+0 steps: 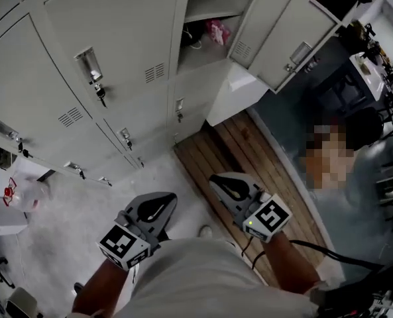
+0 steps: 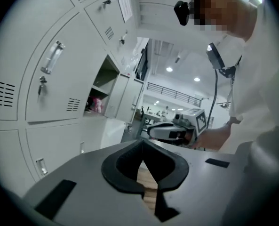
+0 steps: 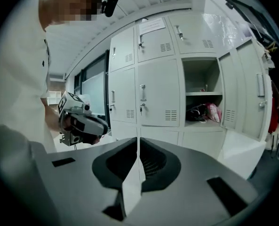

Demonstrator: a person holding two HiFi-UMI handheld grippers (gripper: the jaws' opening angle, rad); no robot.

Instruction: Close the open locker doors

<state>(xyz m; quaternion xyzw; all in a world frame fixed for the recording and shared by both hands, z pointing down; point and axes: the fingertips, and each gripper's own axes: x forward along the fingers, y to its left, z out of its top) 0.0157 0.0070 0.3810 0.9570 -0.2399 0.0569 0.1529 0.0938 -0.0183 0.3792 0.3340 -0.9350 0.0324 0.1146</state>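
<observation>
Both hands sit low against the body, well short of the open locker door. The left gripper and right gripper point nearly level, jaws pressed together and empty.

Lockers: matt ptd sheet metal w/ shiny chrome handles; floor platform: matt wood slats.

We find a locker door standing open at upper right. Its compartment holds a pink item. The closed doors to its left carry handles, some with keys hanging. Low in frame, the left gripper is over pale floor and the right gripper over a wooden slatted platform, both well apart from the lockers.
</observation>
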